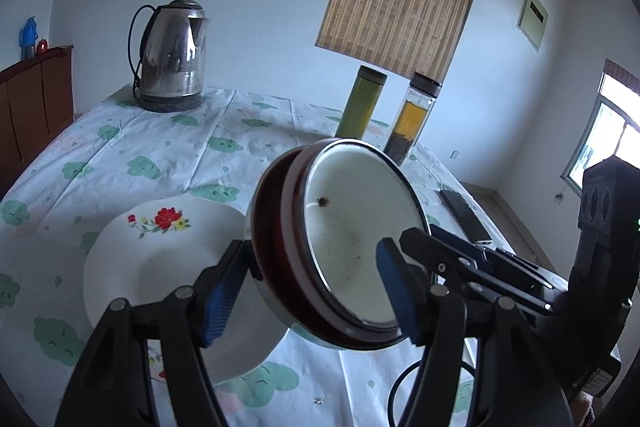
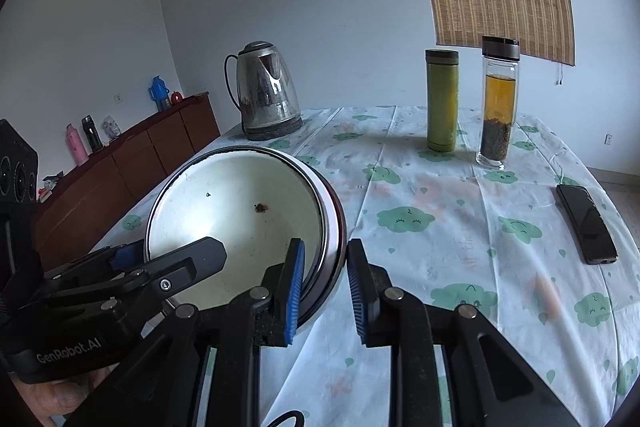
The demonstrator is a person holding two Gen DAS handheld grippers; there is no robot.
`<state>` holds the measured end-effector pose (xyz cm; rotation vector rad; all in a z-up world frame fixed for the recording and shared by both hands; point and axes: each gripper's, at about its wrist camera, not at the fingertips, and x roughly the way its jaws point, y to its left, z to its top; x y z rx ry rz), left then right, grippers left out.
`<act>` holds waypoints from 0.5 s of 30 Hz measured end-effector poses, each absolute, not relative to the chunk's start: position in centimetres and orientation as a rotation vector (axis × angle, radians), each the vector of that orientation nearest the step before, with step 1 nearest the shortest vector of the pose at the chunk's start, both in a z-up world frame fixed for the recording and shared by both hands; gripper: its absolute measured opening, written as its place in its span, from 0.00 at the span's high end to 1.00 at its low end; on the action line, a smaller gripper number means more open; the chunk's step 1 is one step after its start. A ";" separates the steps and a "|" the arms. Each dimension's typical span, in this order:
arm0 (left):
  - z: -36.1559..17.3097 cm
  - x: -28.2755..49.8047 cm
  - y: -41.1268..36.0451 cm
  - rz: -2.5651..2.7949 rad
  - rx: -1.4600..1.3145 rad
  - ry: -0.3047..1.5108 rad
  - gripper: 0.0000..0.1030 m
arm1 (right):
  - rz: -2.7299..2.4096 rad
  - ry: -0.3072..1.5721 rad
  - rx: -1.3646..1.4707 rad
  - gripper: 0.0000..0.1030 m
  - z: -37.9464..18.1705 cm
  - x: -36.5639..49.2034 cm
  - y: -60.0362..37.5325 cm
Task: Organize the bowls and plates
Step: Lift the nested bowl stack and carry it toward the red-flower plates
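A bowl point(image 1: 348, 247) point(image 2: 236, 215), red outside, white inside with a steel rim, hangs tilted above the table. My left gripper point(image 1: 312, 245) is shut on it, one blue pad against the outer wall and one inside. My right gripper point(image 2: 325, 243) clamps the rim on the other side, one pad inside and one outside. Each gripper also shows in the other's view: the right gripper point(image 1: 408, 239) and the left gripper point(image 2: 200, 251), both reaching into the bowl. A white plate point(image 1: 160, 255) with a red flower print lies on the tablecloth below and left of the bowl.
On the cloud-print tablecloth point(image 2: 440, 227) stand a steel kettle point(image 1: 172, 55) point(image 2: 266, 91), a green flask point(image 1: 360, 103) point(image 2: 442, 99) and a glass tea bottle point(image 1: 414, 119) point(image 2: 498, 103). A black phone point(image 1: 466, 217) point(image 2: 586, 223) lies near the right edge. A brown cabinet point(image 2: 140, 163) lines the left wall.
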<state>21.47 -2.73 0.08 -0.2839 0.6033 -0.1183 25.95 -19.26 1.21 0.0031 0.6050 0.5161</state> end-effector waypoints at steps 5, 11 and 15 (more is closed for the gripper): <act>0.4 20.9 -1.6 -0.094 -0.273 0.595 0.36 | 0.538 0.598 -0.003 0.77 1.5 25.7 -17.9; 0.5 20.5 -0.2 -0.065 -0.253 0.595 0.36 | 0.566 0.602 -0.013 0.77 1.5 25.5 -16.2; 0.6 20.4 0.6 -0.052 -0.237 0.598 0.37 | 0.578 0.605 -0.021 0.77 1.5 25.4 -15.1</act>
